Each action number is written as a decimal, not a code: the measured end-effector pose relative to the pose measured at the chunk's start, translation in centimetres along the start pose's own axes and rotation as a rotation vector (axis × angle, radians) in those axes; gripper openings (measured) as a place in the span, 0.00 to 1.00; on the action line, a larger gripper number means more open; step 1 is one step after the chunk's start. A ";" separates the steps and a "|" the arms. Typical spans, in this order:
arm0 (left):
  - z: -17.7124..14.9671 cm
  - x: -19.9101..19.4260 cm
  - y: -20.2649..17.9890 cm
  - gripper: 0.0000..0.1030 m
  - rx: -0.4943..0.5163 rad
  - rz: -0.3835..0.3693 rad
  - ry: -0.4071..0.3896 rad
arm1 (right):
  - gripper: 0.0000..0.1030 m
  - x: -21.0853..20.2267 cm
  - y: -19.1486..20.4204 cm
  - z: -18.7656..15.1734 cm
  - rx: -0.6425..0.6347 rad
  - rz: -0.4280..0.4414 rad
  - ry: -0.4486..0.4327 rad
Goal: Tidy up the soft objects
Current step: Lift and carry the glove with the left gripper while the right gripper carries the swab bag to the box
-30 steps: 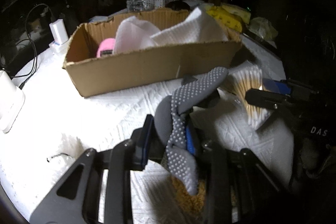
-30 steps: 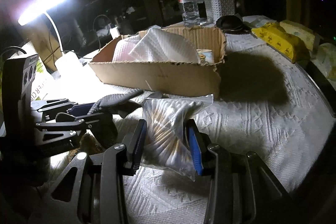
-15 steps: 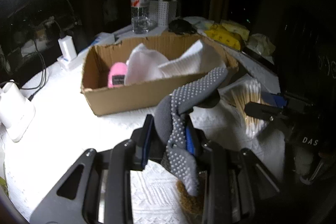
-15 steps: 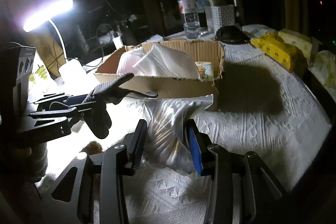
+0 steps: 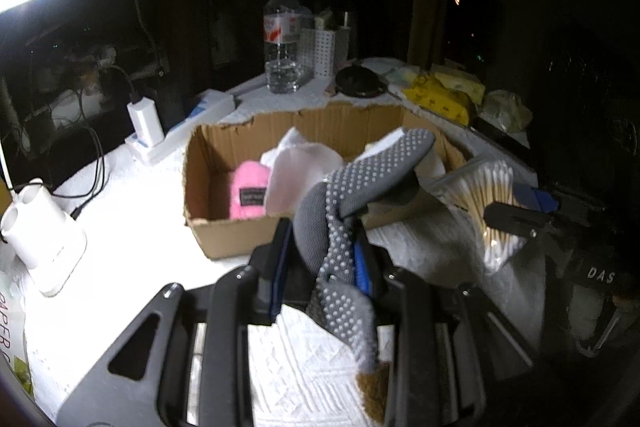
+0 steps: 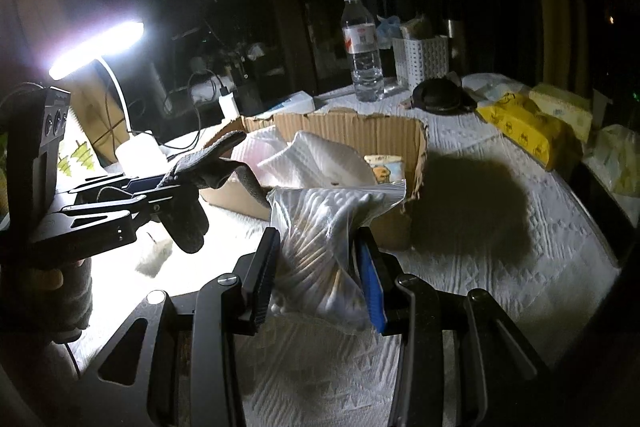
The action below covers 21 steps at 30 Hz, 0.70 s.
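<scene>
Up off the white cloth (image 6: 500, 267), both loads. Left gripper (image 5: 320, 267) clamped on a grey dotted glove (image 5: 360, 195), gripped about its middle, one end jutting up and forward toward the cardboard box (image 5: 224, 235), the other end drooping below the jaws. Right gripper (image 6: 316, 279) clamped on a clear bag of cotton swabs (image 6: 324, 227), zip edge uppermost, sticks bunched inside, bag held just in front of the box's near right corner. Seen from the right wrist: glove (image 6: 192, 203) and left gripper (image 6: 132, 199) hanging just in front of the box's left end, clear of the cloth. Inside the box (image 6: 344, 125): a pink plush thing (image 5: 250, 191) at the left, white folded towels (image 5: 300, 171) piled through the middle, a small printed cup (image 6: 386, 167) at the right. Behind the box, a water bottle (image 5: 285, 39) and a white perforated basket (image 6: 422, 57); farther right of the box, yellow packets (image 6: 524, 125). Left of the box, a lit desk lamp (image 6: 96, 47) and a white charger (image 5: 144, 119) with cables. Small brown fuzzy scrap (image 5: 372, 387) on the cloth under the glove.
</scene>
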<state>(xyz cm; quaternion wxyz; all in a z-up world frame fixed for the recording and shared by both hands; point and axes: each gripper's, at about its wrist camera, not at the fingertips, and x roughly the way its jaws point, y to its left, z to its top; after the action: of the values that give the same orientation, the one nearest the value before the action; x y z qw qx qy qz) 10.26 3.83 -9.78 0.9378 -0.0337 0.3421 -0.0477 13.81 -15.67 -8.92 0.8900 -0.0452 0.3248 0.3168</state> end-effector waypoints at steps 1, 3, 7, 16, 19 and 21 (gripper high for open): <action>0.2 0.0 0.0 0.28 -0.001 0.000 -0.005 | 0.40 0.0 0.0 0.1 0.000 0.002 -0.002; 0.6 0.0 0.1 0.28 -0.001 0.003 -0.016 | 0.40 0.2 0.0 0.2 -0.003 0.001 -0.002; 1.2 0.2 0.3 0.28 -0.009 0.005 -0.028 | 0.40 0.5 -0.1 0.6 -0.006 -0.001 -0.004; 2.5 0.9 1.0 0.28 -0.018 0.021 -0.054 | 0.40 1.5 0.4 2.3 -0.027 0.002 -0.019; 3.0 1.2 1.3 0.28 -0.016 0.027 -0.062 | 0.40 2.0 0.6 2.9 -0.035 0.007 -0.024; 3.3 1.2 1.4 0.28 -0.018 0.034 -0.073 | 0.40 2.4 0.8 3.3 -0.038 0.011 -0.027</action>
<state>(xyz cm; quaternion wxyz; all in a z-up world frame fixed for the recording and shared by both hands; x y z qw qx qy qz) 13.41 5.23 -8.14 0.9500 -0.0379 0.3088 -0.0273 16.54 -12.80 -7.69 0.8916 -0.0563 0.3069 0.3283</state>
